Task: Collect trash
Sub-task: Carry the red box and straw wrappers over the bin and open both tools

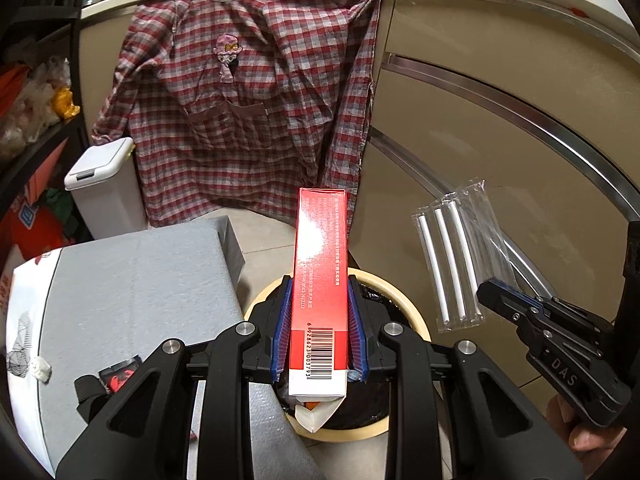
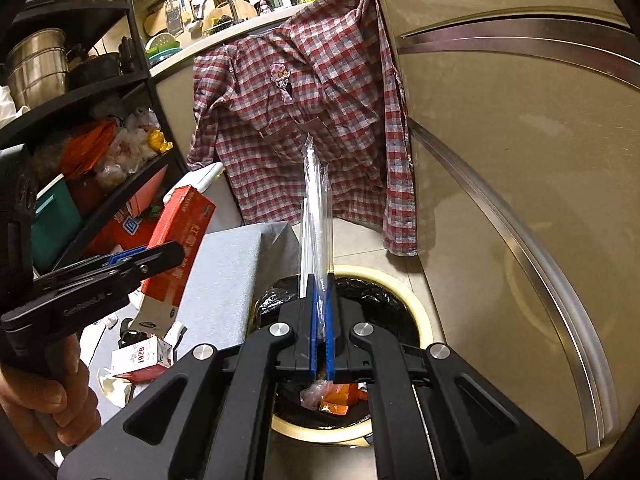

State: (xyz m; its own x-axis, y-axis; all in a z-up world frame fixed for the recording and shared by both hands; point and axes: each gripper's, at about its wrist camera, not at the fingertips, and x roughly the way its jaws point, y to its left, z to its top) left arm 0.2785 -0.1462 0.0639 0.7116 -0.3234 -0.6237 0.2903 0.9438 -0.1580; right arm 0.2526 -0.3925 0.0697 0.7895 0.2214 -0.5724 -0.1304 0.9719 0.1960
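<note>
Bin (image 1: 404, 296) with a cream rim and a black bag inside sits on the tile floor, right under both grippers. Orange and clear bits of trash (image 2: 332, 396) lie at its bottom. Its left edge is just beside a grey cloth-covered box (image 1: 140, 272), and its right edge is near the tan cabinet (image 1: 480, 152). Bare floor shows behind it, up to the checked shirt (image 1: 248, 100) hanging from the counter.

The red box (image 1: 318, 280) is long and thin, with white print, a white end and a barcode. The left gripper (image 1: 318, 312) is clamped on its sides and holds it tilted above the bin's mouth. Its bottom flap hangs open.

The pack of white straws (image 1: 452, 256) is a clear, flat bag with three straws inside. The right gripper (image 2: 319, 312) is squeezed tight on its lower end, and the pack sticks up over the bin too. The two things are apart
</note>
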